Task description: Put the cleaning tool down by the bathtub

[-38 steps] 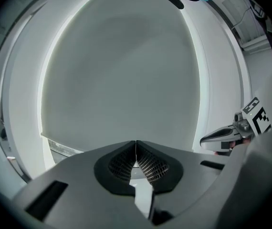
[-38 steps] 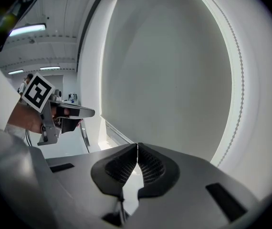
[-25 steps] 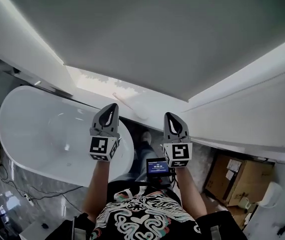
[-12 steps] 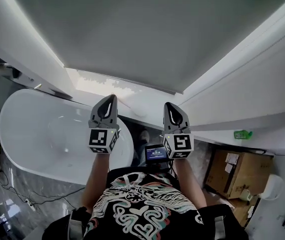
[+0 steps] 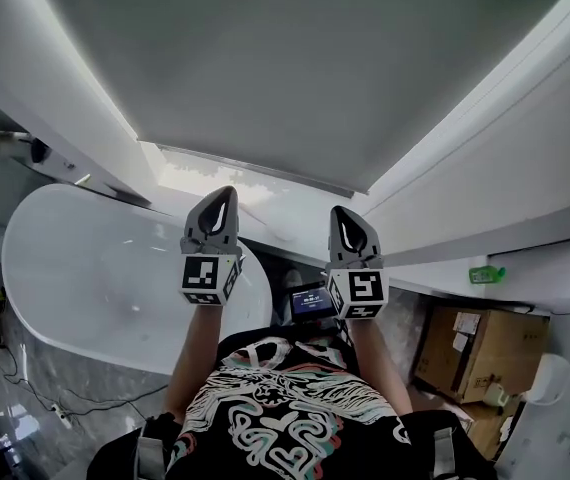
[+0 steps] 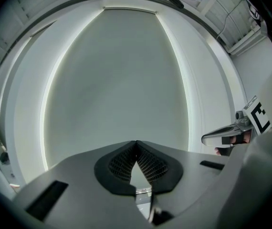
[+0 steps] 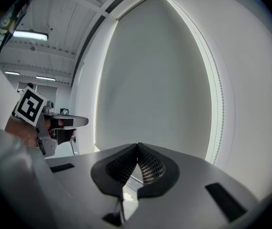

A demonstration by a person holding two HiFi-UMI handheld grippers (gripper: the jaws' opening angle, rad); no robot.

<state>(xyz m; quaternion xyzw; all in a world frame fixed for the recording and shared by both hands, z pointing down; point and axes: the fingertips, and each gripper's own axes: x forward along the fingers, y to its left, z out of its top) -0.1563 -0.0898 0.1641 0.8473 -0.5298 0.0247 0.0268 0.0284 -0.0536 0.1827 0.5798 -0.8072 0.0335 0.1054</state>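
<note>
Looks done or nearly so, judging by empty grips: no cleaning tool in left gripper [image 6: 136, 142] or right gripper [image 7: 137, 145], each with jaws pressed together tip to tip on nothing. Cannot find the tool in any view; presumably down beside the white bathtub [image 5: 85, 268] at 9 o'clock, maybe in the dark gap at 6 o'clock below the grippers. Faces only a grey roller blind [image 5: 315, 68] at 12 o'clock, with floor there hidden by torso [image 5: 285, 418]
</note>
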